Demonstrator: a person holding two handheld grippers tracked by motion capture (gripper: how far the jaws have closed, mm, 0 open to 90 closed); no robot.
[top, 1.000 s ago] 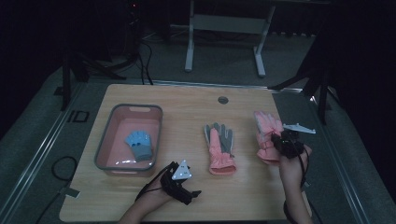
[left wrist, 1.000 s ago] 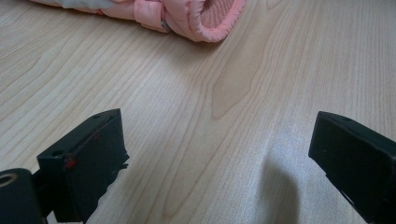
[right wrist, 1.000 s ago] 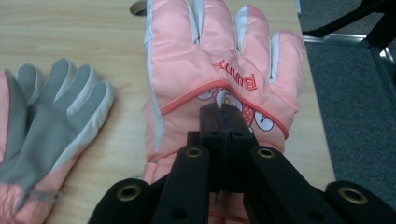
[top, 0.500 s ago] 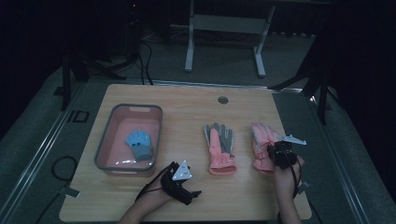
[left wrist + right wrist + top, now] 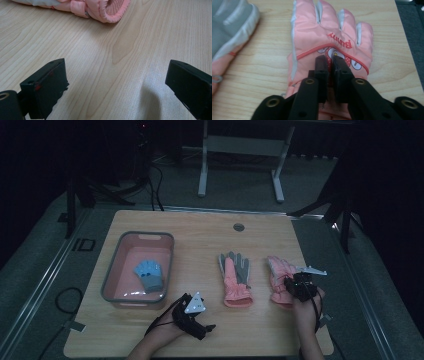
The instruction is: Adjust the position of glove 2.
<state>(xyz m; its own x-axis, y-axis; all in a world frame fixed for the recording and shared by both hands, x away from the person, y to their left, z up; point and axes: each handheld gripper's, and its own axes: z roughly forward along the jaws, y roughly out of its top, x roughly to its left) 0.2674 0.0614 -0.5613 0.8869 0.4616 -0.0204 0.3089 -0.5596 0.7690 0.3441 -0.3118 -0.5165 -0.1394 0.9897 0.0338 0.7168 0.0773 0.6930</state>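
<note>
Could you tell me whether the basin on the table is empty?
No, a blue glove lies inside the basin.

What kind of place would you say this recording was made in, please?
Probably a lab or studio set up for recording, not a home: a bare wooden table lit among dark surroundings, cables trailing on the grey floor behind it, and a metal stand at the back.

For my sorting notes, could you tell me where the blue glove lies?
In the high view, the blue glove lies inside the pink basin at the table's left.
</note>
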